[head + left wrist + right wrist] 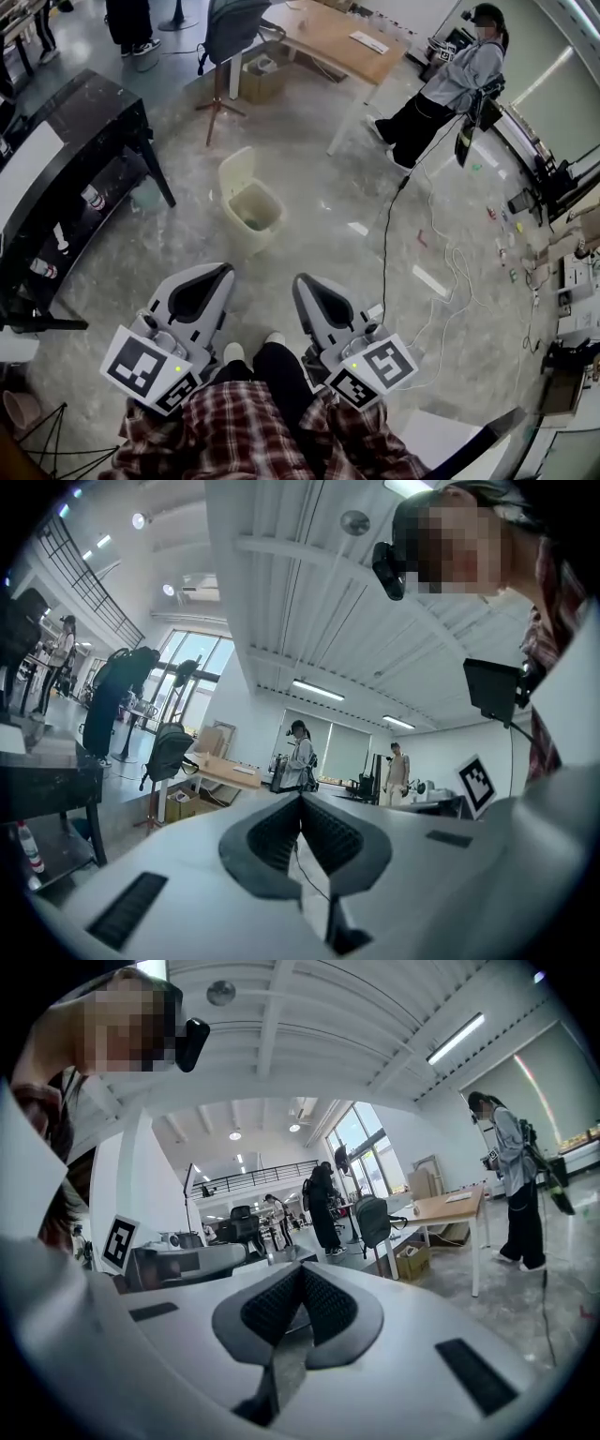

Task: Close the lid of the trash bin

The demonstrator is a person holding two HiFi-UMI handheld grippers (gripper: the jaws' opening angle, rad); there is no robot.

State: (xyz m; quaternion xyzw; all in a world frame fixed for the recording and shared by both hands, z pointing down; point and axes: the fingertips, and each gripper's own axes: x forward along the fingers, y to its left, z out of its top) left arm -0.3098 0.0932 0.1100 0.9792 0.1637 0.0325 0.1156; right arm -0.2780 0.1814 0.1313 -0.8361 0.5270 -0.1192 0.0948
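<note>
A cream trash bin (253, 211) stands on the grey floor ahead of me, its lid (236, 172) tipped up at the far left side, the inside showing. My left gripper (222, 271) and right gripper (301, 280) are held low near my knees, well short of the bin, both pointing roughly toward it. In the left gripper view the left gripper (300, 800) has its ribbed pads pressed together at the tip with nothing between them. The right gripper (302, 1270) looks the same in its own view. Neither gripper view shows the bin.
A black shelf unit (70, 159) stands to the left. A wooden table (337, 37) is beyond the bin, with a stand (218, 98) next to it. A person (450, 84) stands at the far right. Cables (441, 272) trail over the floor on the right.
</note>
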